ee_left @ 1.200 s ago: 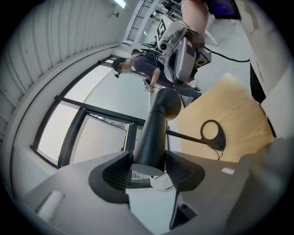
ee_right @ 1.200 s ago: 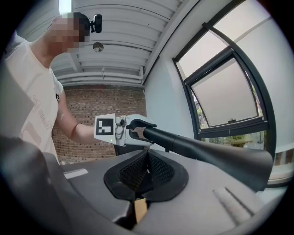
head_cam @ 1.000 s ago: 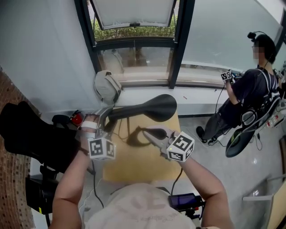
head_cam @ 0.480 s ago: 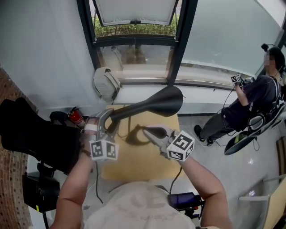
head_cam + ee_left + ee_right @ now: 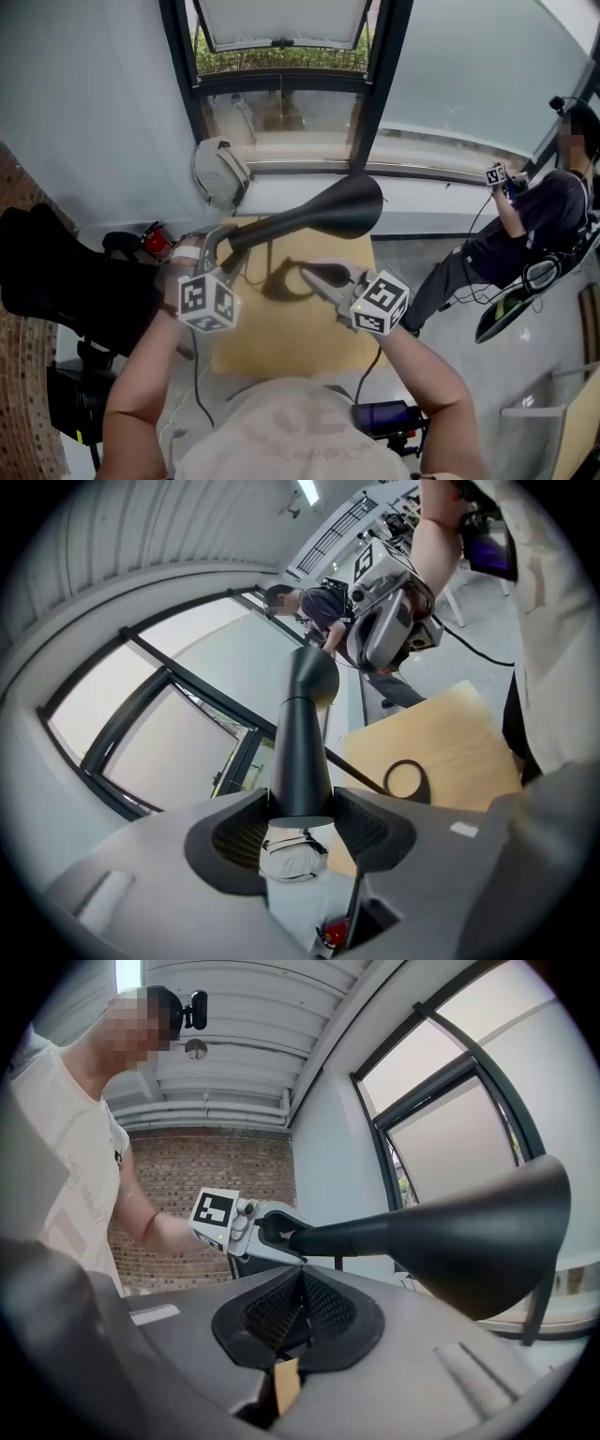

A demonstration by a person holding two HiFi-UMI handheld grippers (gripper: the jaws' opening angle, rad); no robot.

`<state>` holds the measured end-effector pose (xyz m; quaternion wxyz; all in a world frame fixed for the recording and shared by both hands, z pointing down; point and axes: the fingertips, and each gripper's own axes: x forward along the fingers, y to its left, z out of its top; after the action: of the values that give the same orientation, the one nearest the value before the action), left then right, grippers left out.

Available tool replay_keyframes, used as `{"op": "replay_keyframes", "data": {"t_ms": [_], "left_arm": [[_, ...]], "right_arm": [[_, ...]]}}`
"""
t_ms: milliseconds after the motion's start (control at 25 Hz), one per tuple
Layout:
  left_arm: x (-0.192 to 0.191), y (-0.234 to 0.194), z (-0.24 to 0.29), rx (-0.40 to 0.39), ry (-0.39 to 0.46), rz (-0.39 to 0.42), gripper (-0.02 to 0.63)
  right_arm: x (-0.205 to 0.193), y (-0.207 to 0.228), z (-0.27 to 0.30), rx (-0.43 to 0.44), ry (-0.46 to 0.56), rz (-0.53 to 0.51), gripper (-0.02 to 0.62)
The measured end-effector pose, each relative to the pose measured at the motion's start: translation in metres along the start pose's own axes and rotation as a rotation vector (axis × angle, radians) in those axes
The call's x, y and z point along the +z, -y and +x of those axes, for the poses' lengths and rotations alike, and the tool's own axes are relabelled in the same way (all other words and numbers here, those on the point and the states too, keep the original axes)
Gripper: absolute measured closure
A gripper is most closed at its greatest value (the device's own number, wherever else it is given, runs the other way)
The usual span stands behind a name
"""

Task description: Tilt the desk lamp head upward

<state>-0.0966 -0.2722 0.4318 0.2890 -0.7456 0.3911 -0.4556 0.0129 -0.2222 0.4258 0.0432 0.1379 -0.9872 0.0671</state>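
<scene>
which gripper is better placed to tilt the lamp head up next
Left. The left gripper has the lamp head by its narrow end, jaws closing on it. The right gripper is shut, empty, clear of the lamp.

The desk lamp head (image 5: 328, 211) is smooth matt black, seemingly plastic, above a pale matt wooden table top (image 5: 281, 339), with a rough red brick wall (image 5: 21, 403) left of that table.

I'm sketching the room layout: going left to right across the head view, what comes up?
First the black fabric bag, red fire extinguisher, black cone-shaped desk lamp head, seated person in dark clothes.
</scene>
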Motion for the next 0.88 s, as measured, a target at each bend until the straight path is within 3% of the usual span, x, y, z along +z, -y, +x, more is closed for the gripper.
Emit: {"op": "replay_keyframes", "data": {"t_ms": [200,480,720,880], "left_arm": [[-0.003,0.004,0.002,-0.241,-0.11,-0.037,0.387],[-0.002,-0.001,-0.004,-0.569,-0.161,-0.174,0.39],[0.006,-0.004,-0.011,-0.718,-0.204,-0.176,0.388],[0.003,-0.004,-0.009,-0.747,-0.259,-0.156,0.391]], "right_arm": [[-0.004,0.001,-0.004,-0.004,-0.001,0.004,0.581],[-0.002,0.003,-0.007,-0.008,-0.005,0.009,0.581],[-0.009,0.001,-0.014,-0.013,-0.005,0.013,0.581],[-0.012,0.004,-0.018,-0.025,0.005,0.026,0.581]]}}
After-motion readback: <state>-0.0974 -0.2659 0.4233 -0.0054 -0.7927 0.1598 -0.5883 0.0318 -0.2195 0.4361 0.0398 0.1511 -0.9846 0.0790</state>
